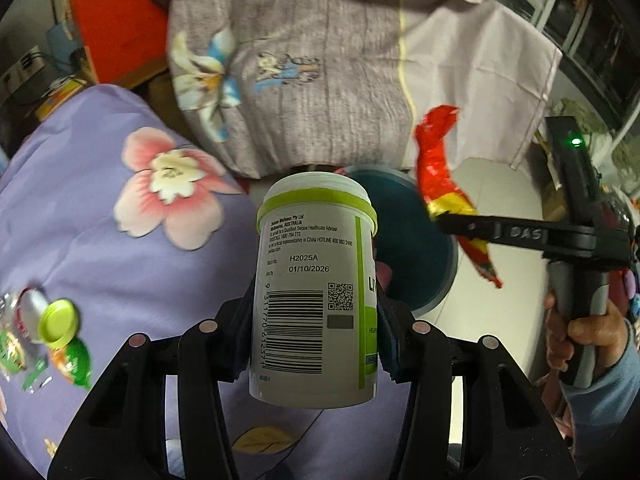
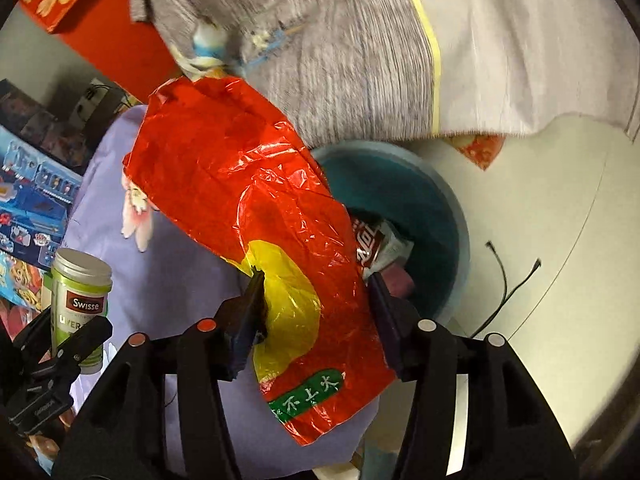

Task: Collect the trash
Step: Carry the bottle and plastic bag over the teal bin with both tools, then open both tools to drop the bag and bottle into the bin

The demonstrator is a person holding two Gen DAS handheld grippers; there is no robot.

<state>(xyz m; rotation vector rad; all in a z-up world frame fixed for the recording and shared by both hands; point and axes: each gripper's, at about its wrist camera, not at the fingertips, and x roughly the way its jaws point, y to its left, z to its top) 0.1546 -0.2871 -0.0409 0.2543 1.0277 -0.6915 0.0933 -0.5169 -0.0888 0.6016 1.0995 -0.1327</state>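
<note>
Purple floral bedsheet (image 1: 100,220), soft cotton, with a grey quilt (image 1: 300,80) bunched behind it. Round teal bin (image 2: 460,240), smooth plastic, stands on the pale floor beside the bed, a wrapper inside. Red crinkly plastic wrapper (image 2: 256,208) (yellow patch, green strip), long axis slanting up-left, hangs over the bed edge and bin; right tool (image 2: 316,308) spread, the left pad touching it, the right pad seems apart. White cylindrical bottle (image 1: 316,280), green band, barcode label, lid end pointing away, pinched in left tool (image 1: 316,332). Lime cap (image 1: 60,322) on the sheet.
</note>
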